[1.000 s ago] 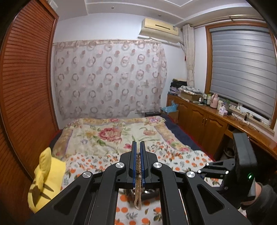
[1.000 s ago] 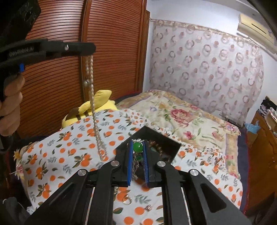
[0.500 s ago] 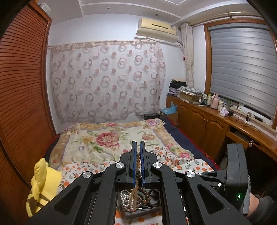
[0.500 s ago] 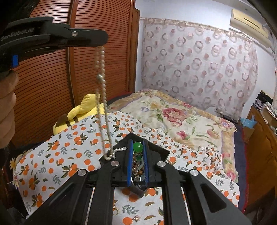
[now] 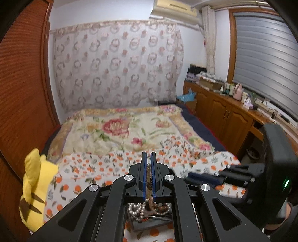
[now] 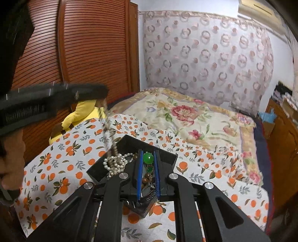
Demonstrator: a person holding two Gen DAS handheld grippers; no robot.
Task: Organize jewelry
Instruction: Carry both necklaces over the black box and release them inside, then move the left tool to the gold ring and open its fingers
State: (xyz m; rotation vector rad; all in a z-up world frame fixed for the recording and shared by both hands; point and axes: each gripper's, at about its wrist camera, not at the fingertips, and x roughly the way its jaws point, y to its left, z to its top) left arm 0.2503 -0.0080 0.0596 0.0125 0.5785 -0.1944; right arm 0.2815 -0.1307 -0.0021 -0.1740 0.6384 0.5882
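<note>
- No legible text, label, brand, number or sign in either view.
- Left gripper (image 6: pixel 55 100) body: motion-blurred in the right wrist view; any lettering unreadable.
- Bottles on the bench (image 5: pixel 232 89) under the window: labels too small and blurred to read.
- Air conditioner (image 5: pixel 175 7): no readable marking.

My left wrist camera looks down along its fingers, close over the black tray (image 5: pixel 149 224), facing the far curtain (image 5: pixel 119 65). My right wrist camera angles leftward toward the wardrobe (image 6: pixel 83 46). Both share the tray (image 6: pixel 130 143), the orange-print sheet (image 6: pixel 55 167) and the curtain.
</note>
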